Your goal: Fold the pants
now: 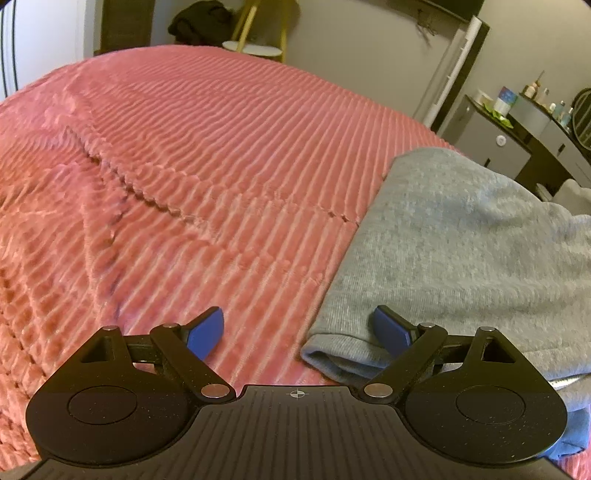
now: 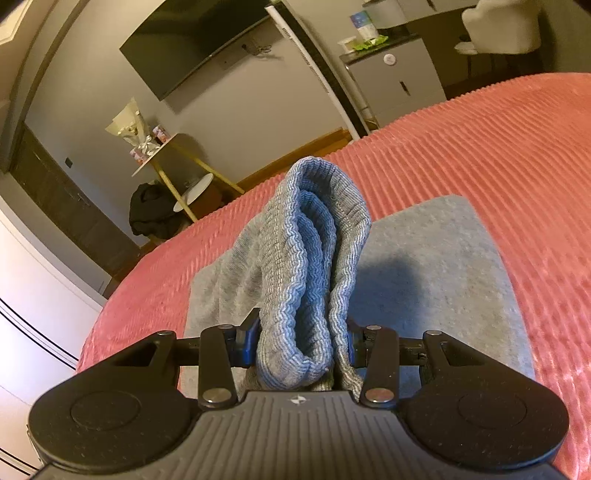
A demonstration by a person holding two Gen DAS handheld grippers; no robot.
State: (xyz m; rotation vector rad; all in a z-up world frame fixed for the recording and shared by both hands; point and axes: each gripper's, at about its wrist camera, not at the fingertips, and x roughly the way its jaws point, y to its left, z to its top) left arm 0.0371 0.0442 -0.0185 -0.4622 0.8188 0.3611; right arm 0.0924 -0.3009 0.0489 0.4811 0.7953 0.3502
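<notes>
Grey pants (image 1: 454, 236) lie on the pink ribbed bedspread (image 1: 207, 155), at the right of the left wrist view. My left gripper (image 1: 297, 334) is open just above the bed, with the near corner of the pants between its jaws and its right fingertip (image 1: 388, 328) over the fabric. My right gripper (image 2: 299, 338) is shut on the ribbed waistband (image 2: 310, 258) of the pants, which stands bunched up between its jaws. The rest of the pants (image 2: 436, 258) lies flat on the bedspread (image 2: 498, 147) beyond it.
A small round white table (image 1: 253, 50) with yellow legs and a dark bundle (image 1: 195, 22) stand past the bed's far edge. A grey cabinet (image 1: 491, 144) with bottles stands at the right. A wall television (image 2: 192, 40) hangs beyond the bed.
</notes>
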